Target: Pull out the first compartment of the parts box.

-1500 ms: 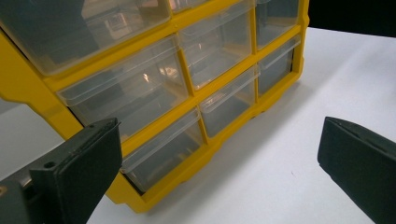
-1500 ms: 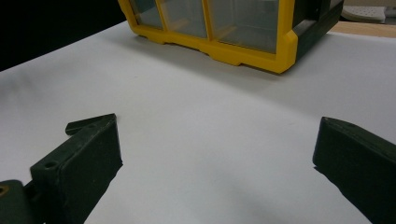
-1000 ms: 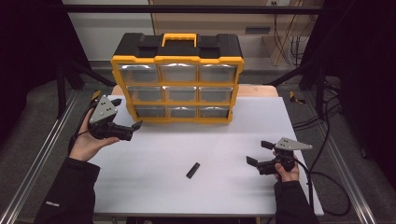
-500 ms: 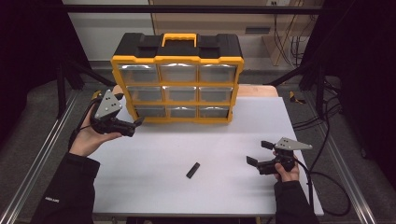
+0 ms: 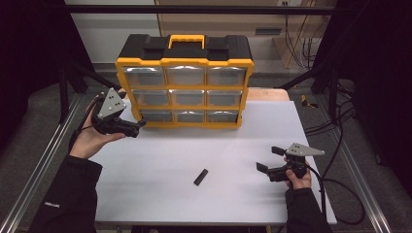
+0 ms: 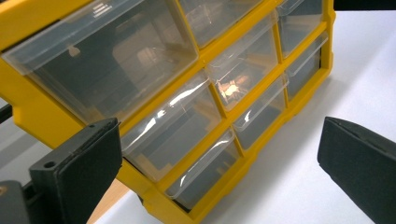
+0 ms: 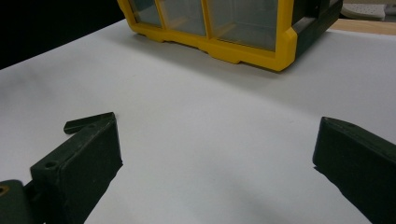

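Standing at the back of the white table (image 5: 160, 194), the yellow-and-black drawer organizer (image 5: 184, 87) shows three rows of three clear drawers facing the person, with a yellow carry handle (image 5: 186, 41) on its black top; every drawer front sits flush in the frame. The left gripper (image 5: 137, 128) is held up off the table in the person's left hand (image 5: 90, 138), just beside the organizer's lower left corner, its jaws spread wide and holding nothing; the tips point toward the bottom-left drawer (image 5: 156, 116), though whether they touch the frame cannot be told from above. In the left gripper view the two black jaws stand far apart at the bottom corners, and the organizer (image 6: 187, 93) tilts across the frame between them, close in; the clear drawer fronts catch glare, and what lies inside them is too dim to name.

The right gripper (image 5: 269, 160) rests low near the right edge of the table in the person's right hand (image 5: 297, 178), well apart from the organizer; its jaws are likewise spread with nothing between them. In the right gripper view bare table (image 7: 210, 140) lies between the jaws, and the organizer's lower corner (image 7: 280, 51) shows at the top. A small black oblong piece (image 5: 200, 176) lies flat on the table between the two grippers, nearer the front edge, touched by neither.
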